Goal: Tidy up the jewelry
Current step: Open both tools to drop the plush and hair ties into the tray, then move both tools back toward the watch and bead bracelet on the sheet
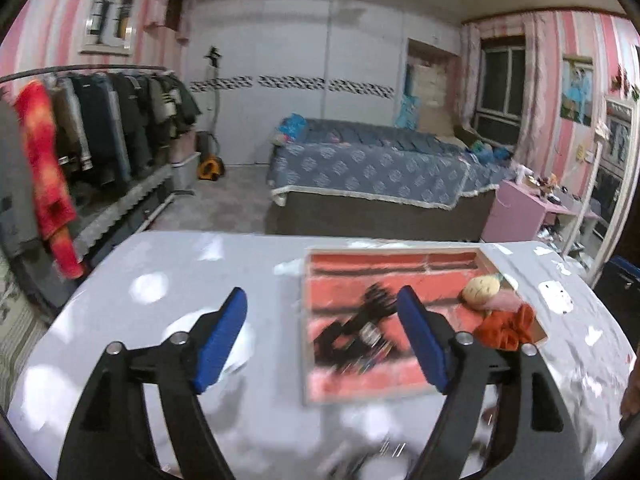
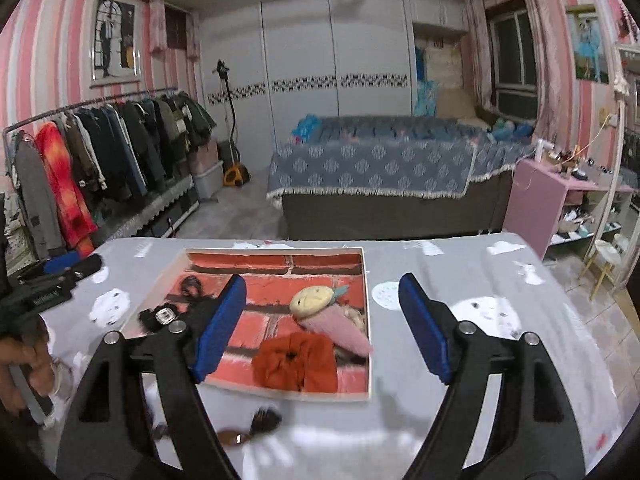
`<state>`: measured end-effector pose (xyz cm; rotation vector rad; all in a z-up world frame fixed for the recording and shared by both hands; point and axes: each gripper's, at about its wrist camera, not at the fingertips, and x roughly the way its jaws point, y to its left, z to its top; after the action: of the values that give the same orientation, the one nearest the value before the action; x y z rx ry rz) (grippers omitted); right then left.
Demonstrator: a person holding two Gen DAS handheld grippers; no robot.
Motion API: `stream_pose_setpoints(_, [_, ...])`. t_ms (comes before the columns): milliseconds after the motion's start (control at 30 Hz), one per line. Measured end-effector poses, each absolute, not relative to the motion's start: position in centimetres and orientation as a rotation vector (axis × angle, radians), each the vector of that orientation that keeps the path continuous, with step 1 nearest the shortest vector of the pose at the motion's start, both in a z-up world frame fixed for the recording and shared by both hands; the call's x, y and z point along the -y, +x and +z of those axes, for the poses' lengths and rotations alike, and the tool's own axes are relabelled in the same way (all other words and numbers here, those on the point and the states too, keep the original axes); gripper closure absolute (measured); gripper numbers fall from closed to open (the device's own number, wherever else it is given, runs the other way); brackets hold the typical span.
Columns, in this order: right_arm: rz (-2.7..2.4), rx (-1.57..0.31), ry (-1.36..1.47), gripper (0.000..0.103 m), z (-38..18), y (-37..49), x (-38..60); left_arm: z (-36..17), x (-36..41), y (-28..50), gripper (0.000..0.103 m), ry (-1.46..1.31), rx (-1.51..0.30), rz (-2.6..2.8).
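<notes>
A shallow tray (image 2: pixel 366 320) with a red brick-pattern lining lies on the grey table; it also shows in the left wrist view (image 1: pixel 306 360). It holds an orange scrunchie (image 2: pixel 296 362), a pink-and-yellow plush clip (image 2: pixel 320 308) and black hair accessories (image 2: pixel 160 316). The scrunchie (image 1: pixel 506 326), plush clip (image 1: pixel 482 288) and black pieces (image 1: pixel 356 328) show blurred in the left wrist view. My left gripper (image 1: pixel 322 344) is open and empty above the tray's left edge. My right gripper (image 2: pixel 322 330) is open and empty above the tray's right part. A brown clip (image 2: pixel 248 428) lies on the table before the tray.
The grey tablecloth (image 2: pixel 500 312) has white cartoon prints. A clothes rack (image 2: pixel 100 152) stands at the left, a bed (image 2: pixel 380 168) behind the table, a pink dresser (image 2: pixel 540 200) at the right. The person's hand on the left gripper's handle (image 2: pixel 24 360) shows at the far left.
</notes>
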<state>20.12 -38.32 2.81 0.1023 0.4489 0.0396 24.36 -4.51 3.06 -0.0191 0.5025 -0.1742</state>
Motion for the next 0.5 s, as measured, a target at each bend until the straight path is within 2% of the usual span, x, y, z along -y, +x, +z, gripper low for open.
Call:
stream_pose_setpoints(267, [0.026,-0.392,0.1,0.018,-1.2,8.3,37.2,-1.2,-1.0,11.5,0.024,0.04,-0.392,-0.025])
stream_pose_setpoints(333, [0.008,-0.391,0.102,0.014,-2.7,6.6,37.0,-2.1,-1.0,9.9,0.024,0.073,-0.373,-0.009])
stream_pose_setpoints(500, [-0.009,-0.419,0.12,0.013,-4.6,5.3,36.6,-3.7,-1.5,8.9,0.024,0.028,-0.385,-0.02])
